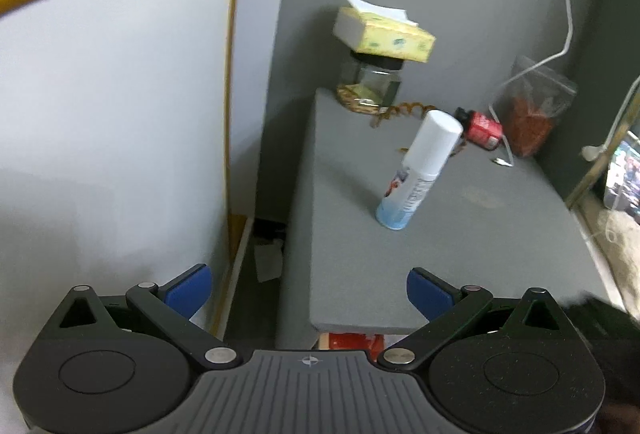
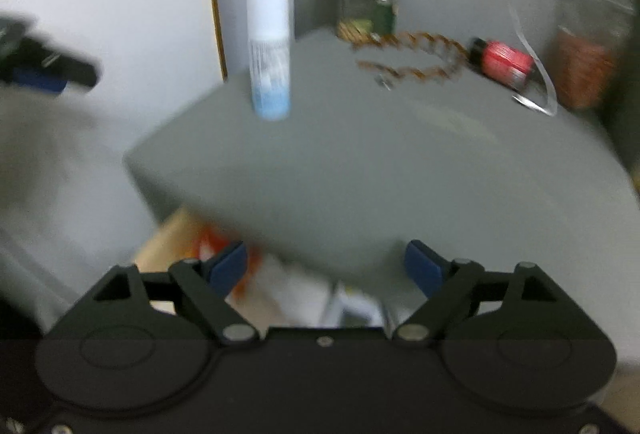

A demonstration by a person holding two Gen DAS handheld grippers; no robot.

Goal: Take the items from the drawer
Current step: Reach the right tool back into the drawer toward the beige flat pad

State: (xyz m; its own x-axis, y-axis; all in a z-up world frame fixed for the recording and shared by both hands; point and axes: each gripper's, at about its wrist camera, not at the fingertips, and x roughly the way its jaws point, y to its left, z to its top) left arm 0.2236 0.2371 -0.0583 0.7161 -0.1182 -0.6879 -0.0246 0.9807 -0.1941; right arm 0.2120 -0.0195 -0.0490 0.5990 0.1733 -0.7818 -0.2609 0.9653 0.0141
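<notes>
A white and blue spray can (image 1: 418,170) stands upright on the grey cabinet top (image 1: 460,246); it also shows in the right wrist view (image 2: 269,46). My left gripper (image 1: 308,292) is open and empty, above the cabinet's front left corner. My right gripper (image 2: 325,268) is open and empty, over the cabinet's front edge (image 2: 320,194). Below that edge the open drawer (image 2: 168,246) shows blurred white and orange items (image 2: 304,294). A red item (image 1: 352,344) shows under the edge in the left wrist view. The left gripper (image 2: 44,70) appears blurred at the far left of the right wrist view.
At the back stand a glass jar (image 1: 374,78) with a yellow tissue pack (image 1: 386,34) on top, a coiled brown cord (image 1: 404,110), a red bottle (image 1: 482,126), a plastic bag (image 1: 532,114) and a white cable (image 1: 560,50). A white wardrobe (image 1: 112,114) is on the left.
</notes>
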